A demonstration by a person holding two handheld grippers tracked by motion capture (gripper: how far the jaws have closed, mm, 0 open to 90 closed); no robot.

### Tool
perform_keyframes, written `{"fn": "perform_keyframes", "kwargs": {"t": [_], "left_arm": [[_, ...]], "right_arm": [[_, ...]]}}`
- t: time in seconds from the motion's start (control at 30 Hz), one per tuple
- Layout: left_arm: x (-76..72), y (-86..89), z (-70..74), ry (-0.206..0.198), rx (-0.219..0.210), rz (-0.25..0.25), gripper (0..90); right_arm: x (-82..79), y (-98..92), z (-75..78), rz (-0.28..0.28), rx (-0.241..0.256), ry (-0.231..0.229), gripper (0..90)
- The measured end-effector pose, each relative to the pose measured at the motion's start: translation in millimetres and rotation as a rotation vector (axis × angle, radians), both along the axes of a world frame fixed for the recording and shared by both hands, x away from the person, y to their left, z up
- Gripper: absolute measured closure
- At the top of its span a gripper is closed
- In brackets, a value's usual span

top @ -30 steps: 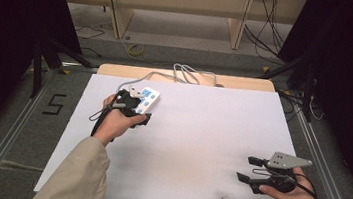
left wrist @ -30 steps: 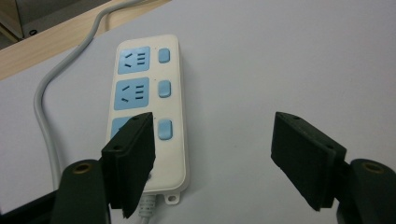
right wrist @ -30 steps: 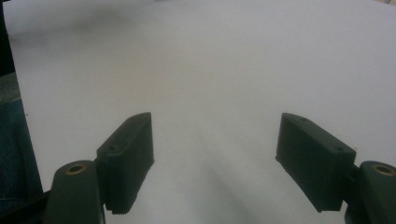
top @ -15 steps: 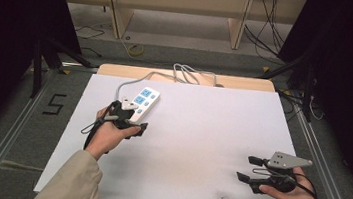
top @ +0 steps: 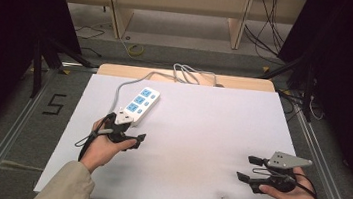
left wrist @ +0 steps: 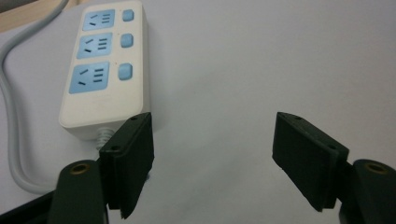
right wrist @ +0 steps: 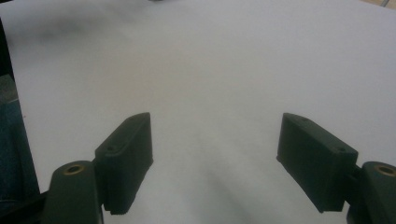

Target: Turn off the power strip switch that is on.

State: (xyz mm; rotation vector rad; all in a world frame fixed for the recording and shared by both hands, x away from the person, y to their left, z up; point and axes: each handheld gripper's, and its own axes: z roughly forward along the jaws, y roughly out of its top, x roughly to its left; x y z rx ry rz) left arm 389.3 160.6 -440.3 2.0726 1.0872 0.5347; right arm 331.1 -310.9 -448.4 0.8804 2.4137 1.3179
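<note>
A white power strip [top: 137, 106] with three blue sockets lies on the white sheet [top: 201, 132] that covers the table, toward the far left part of it, its long axis slanting away from the person; its grey cord [top: 131, 82] loops off the near end and runs back over the far edge. The left gripper [top: 130, 137] sits just at the near end of the strip, held in the person's left hand [top: 101, 149]; in the left gripper view its jaws stand wide apart with nothing between them, the strip [left wrist: 105, 70] lying just beyond the left-hand jaw and not gripped. The right gripper [top: 249, 169] rests low over the near right corner of the sheet, well apart from the strip; in the right gripper view its jaws gape wide over bare sheet [right wrist: 210, 70], holding nothing.
</note>
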Motion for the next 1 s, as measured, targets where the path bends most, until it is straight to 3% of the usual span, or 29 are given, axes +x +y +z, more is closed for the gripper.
{"fn": "perform_keyframes", "kwargs": {"t": [0.23,0.6,1.0], "left_arm": [[-16.3,1.9,-3.3,-0.043,0.012,-0.021,27.2],[-42.7,-3.2,-12.4,-0.062,0.038,-0.056,27.3],[-61.5,10.9,-13.0,-0.075,0.051,-0.028,27.2]], "right_arm": [[-0.1,-0.3,-0.3,-0.002,-0.002,0.000,26.3],[-0.4,-0.2,-1.4,0.001,-0.004,0.006,26.2],[-1.0,-1.4,-0.2,-0.001,-0.002,0.005,26.3]]}}
